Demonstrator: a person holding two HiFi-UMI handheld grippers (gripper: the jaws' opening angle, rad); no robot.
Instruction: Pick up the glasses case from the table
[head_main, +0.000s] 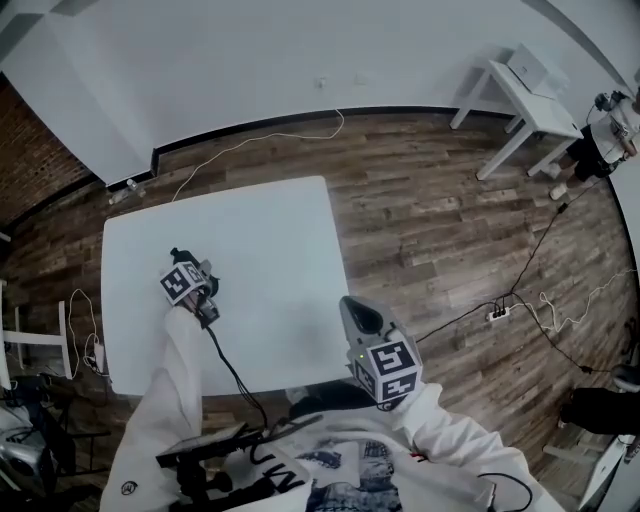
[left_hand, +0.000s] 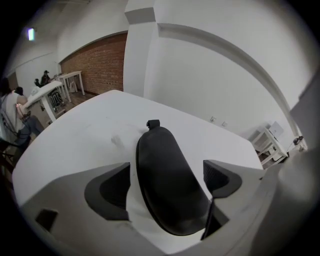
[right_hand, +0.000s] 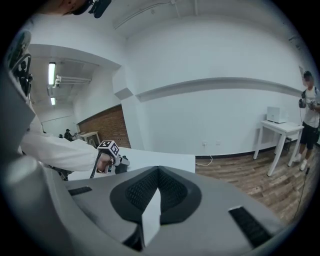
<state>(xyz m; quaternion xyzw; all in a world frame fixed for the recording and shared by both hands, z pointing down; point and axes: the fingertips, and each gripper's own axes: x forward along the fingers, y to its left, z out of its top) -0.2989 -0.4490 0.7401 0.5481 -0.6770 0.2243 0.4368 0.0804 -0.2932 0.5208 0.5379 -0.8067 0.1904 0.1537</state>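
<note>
A black oval glasses case (left_hand: 167, 185) lies on the white table (left_hand: 90, 130), lengthwise between the wide-apart jaws of my left gripper (left_hand: 167, 167). Its pads (left_hand: 112, 192) stand on either side of the case without pressing on it. In the head view the left gripper (head_main: 186, 264) points down at the table's left part, and only a dark tip of the case (head_main: 177, 254) shows past it. My right gripper (head_main: 354, 308) hovers off the table's near right corner. Its jaws are shut with nothing between them (right_hand: 158, 187).
The table (head_main: 270, 230) stands on a wood floor with cables and a power strip (head_main: 497, 313). A small white side table (head_main: 525, 95) and a person (head_main: 605, 140) are at the far right. A brick wall (left_hand: 100, 62) and other people are far off to the left.
</note>
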